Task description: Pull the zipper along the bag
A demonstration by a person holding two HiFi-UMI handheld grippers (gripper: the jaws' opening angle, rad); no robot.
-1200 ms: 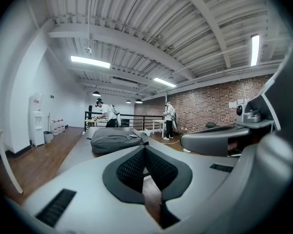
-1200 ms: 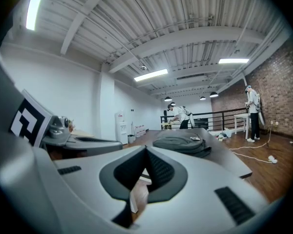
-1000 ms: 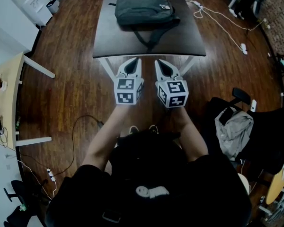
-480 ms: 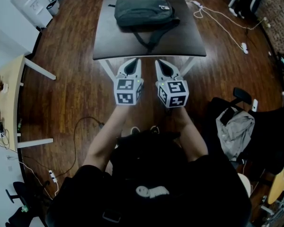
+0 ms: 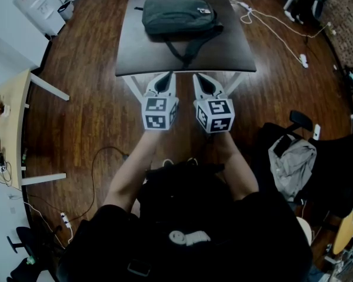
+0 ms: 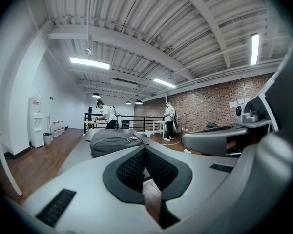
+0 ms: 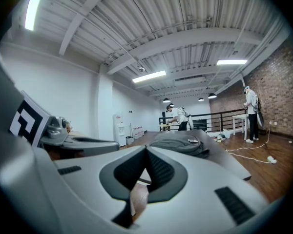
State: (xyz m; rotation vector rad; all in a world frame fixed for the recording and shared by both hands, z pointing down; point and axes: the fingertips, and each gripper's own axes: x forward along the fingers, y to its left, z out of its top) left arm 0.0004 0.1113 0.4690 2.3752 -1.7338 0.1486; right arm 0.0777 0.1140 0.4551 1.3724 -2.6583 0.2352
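A dark grey-green bag (image 5: 179, 15) lies on the far half of a dark table (image 5: 223, 54), its black strap trailing toward the near edge. Both grippers hover side by side just short of that near edge, apart from the bag. My left gripper (image 5: 165, 77) has its pads together at the tips with nothing between them. My right gripper (image 5: 200, 78) is shut and empty too. The bag (image 6: 115, 141) sits ahead of the jaws in the left gripper view, and the bag (image 7: 178, 143) shows likewise in the right gripper view. The zipper pull is too small to make out.
Wooden floor surrounds the table. A light desk (image 5: 9, 122) stands at the left, an office chair with a grey garment (image 5: 291, 160) at the right. White cables (image 5: 276, 31) run across the floor at the far right. Two people (image 6: 107, 116) stand far off by a railing.
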